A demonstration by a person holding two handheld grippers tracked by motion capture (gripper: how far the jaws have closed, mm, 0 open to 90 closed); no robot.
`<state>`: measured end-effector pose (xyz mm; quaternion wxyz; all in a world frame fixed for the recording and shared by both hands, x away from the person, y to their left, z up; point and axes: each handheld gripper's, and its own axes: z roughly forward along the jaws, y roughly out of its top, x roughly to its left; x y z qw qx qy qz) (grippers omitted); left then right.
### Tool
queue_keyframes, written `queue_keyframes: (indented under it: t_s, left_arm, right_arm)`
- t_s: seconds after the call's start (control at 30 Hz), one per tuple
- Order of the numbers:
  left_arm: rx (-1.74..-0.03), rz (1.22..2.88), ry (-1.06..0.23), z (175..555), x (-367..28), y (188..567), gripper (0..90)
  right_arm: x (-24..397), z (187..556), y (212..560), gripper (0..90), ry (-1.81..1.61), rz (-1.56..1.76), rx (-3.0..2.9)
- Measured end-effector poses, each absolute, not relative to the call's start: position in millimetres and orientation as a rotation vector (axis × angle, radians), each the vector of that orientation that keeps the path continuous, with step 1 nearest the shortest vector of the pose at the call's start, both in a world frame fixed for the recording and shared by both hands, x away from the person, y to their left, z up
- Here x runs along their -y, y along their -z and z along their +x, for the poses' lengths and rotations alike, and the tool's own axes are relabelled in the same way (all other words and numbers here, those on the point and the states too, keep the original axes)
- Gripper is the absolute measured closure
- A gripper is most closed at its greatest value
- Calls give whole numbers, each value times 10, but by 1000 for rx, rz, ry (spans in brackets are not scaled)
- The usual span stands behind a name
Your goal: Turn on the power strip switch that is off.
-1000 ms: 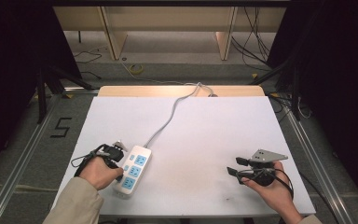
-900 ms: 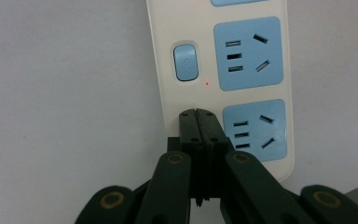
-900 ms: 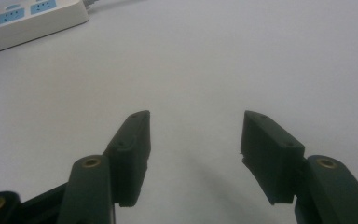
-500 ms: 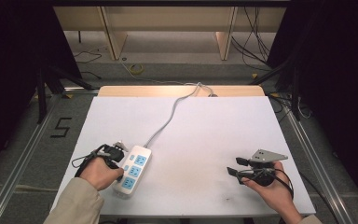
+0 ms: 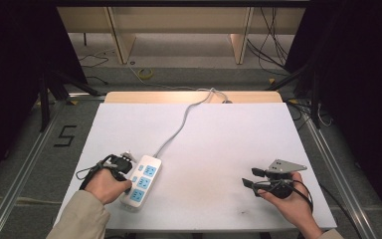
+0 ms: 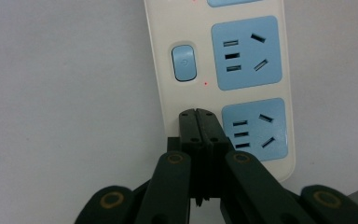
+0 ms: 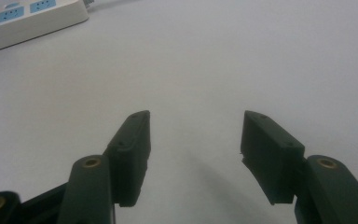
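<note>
Left claw (image 6: 199, 114): closed, empty, tips on the strip (image 6: 242, 70) at its lower switch.
Right claw (image 7: 195, 135): open, empty, idle.
Progress: switch press likely underway; upper switch (image 6: 184, 62) untouched.

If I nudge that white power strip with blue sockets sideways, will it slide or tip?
The white power strip with blue sockets lies flat and low, so it probably slides rather than tips. Its grey cable may drag and swing it.

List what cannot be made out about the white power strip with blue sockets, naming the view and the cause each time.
- White power strip with blue sockets, left gripper view: the shut left gripper covers the nearest switch, so contact cannot be told.
- Same view: the top edge cuts off the farthest socket.
- High view: the grey cable runs off the table's far edge; its plug is hidden.
</note>
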<state>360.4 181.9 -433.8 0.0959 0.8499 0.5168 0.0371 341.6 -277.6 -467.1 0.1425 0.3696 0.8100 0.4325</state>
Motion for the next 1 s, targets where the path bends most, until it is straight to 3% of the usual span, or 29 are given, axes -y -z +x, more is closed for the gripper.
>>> queue_keyframes:
  t_s: [1.0]
  left_arm:
    - [-1498, 2521, -130, 3582, -1832, 4329, 897]
  right_arm:
    - [2776, 3417, 4672, 435, -1248, 1067, -2337]
